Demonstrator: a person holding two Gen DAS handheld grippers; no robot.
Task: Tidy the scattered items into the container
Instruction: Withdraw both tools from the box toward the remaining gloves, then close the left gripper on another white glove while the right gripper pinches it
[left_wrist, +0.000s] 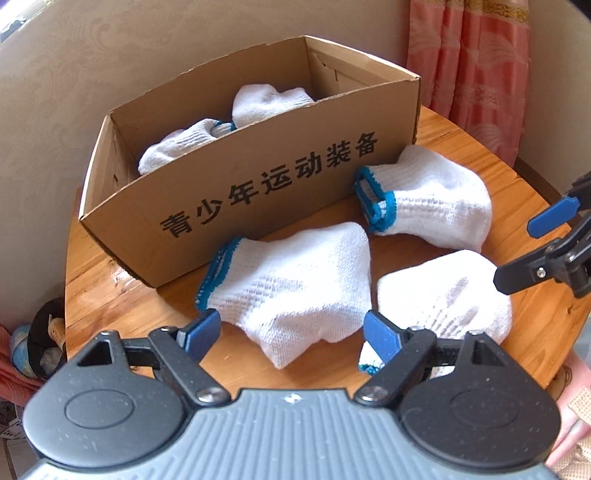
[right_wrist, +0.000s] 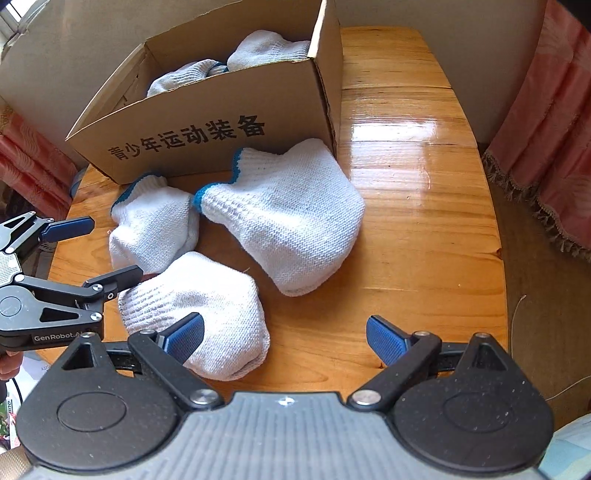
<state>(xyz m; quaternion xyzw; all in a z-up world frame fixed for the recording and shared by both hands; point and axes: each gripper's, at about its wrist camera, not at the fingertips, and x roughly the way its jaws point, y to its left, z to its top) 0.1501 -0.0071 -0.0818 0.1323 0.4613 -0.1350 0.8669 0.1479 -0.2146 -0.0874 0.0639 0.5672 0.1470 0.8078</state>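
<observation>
An open cardboard box (left_wrist: 258, 184) with black Chinese print stands at the back of the wooden table; it also shows in the right wrist view (right_wrist: 207, 122). Two white glove bundles (left_wrist: 221, 129) lie inside it. Three white knit glove bundles with blue cuffs lie in front: a left one (left_wrist: 295, 284), a far right one (left_wrist: 436, 199) and a near right one (left_wrist: 443, 299). In the right wrist view they are the left one (right_wrist: 155, 225), the big one (right_wrist: 291, 218) and the near one (right_wrist: 207, 306). My left gripper (left_wrist: 291, 338) is open just before the left bundle. My right gripper (right_wrist: 284, 338) is open beside the near bundle.
The round wooden table (right_wrist: 417, 206) has bare surface to the right of the gloves. Pink curtains (left_wrist: 469, 62) hang behind at the right. The right gripper's fingers (left_wrist: 546, 251) reach in over the table's right edge in the left wrist view.
</observation>
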